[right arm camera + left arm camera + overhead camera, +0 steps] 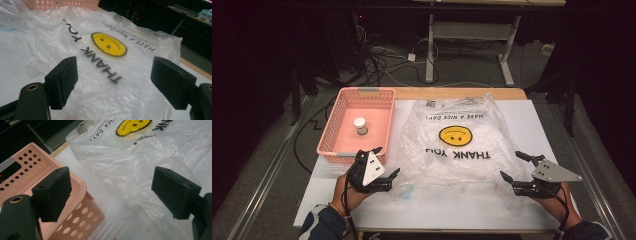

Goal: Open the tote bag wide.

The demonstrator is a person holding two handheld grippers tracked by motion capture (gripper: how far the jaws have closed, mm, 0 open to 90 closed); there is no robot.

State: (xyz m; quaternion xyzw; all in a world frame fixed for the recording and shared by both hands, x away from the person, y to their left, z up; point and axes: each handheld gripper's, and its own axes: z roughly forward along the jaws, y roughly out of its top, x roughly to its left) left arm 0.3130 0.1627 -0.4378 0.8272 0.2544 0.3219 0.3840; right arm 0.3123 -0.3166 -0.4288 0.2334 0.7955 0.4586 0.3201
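A clear plastic bag (457,145) printed with a yellow smiley and "THANK YOU" lies flat across the middle of the white table; it also appears in the left gripper view (140,157) and the right gripper view (105,57). A pink perforated basket (341,130) at the left holds a small white-capped jar (360,125). My left gripper (387,162) is open by the basket's near right corner (82,202), at the bag's left edge. My right gripper (513,166) is open at the bag's near right corner, its jaws wide apart over the plastic.
The white tabletop (462,210) has bare room along the near edge between the hands. Beyond the far edge are cables (387,60) on the floor and the white legs of another table (430,50).
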